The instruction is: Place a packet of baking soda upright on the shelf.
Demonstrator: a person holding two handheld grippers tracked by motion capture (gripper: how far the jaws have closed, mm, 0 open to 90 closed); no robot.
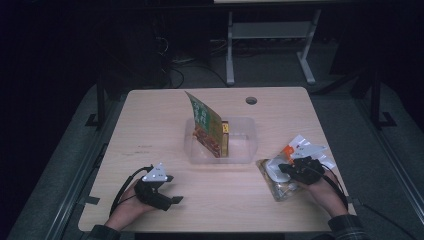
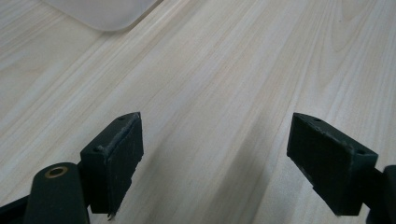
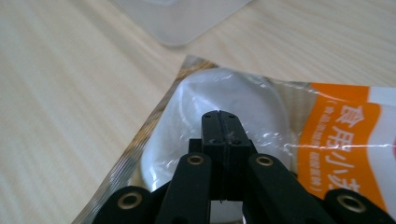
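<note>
one clear packet (image 1: 280, 175) under the closed right gripper (image 1: 286, 169), one clear tub (image 1: 247, 150), left gripper (image 1: 172, 189) gaping.

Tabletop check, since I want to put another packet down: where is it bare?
Bare wood lies left of the clear bin up to the table edge, and along the front between the left gripper and the clear food bag. It is crowded at the right front, where the right gripper sits over that bag.
</note>
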